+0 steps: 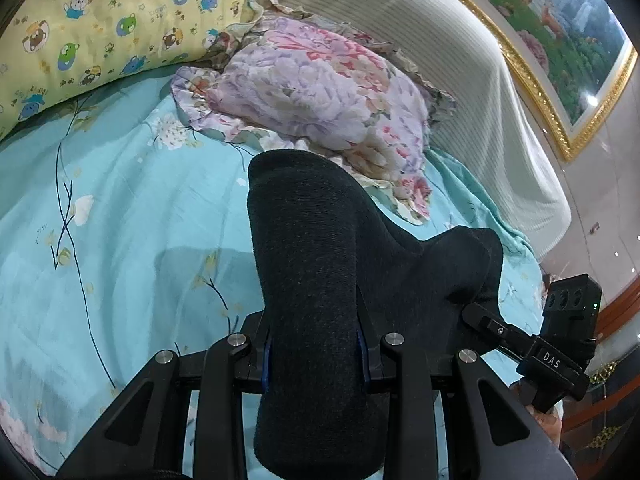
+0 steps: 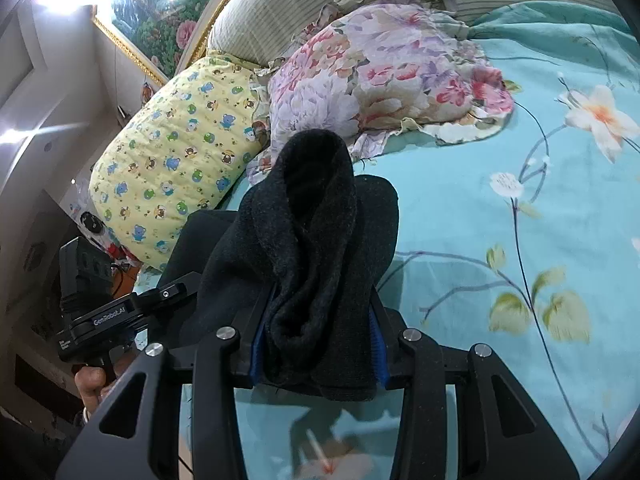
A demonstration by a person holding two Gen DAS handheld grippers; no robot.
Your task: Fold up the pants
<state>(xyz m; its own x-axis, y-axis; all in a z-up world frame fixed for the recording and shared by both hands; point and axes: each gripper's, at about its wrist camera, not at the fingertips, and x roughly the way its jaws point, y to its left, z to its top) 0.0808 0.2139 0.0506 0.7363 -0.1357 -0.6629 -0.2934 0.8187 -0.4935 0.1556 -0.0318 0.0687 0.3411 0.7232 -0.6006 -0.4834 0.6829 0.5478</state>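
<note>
Both views sit low on a hand-held gripper and look forward and down along its fingers, close over the turquoise bed sheet (image 1: 120, 220), toward the floral pillow (image 1: 320, 92) at the bed's head. The left wrist view has that pillow just right of centre; the right wrist view has it (image 2: 384, 72) above centre. Dark pants (image 1: 312, 300) fill each near foreground. Both share the pillow, the yellow cartoon cushion (image 2: 172, 168) beside it, and the framed painting (image 1: 560, 40) behind it
</note>
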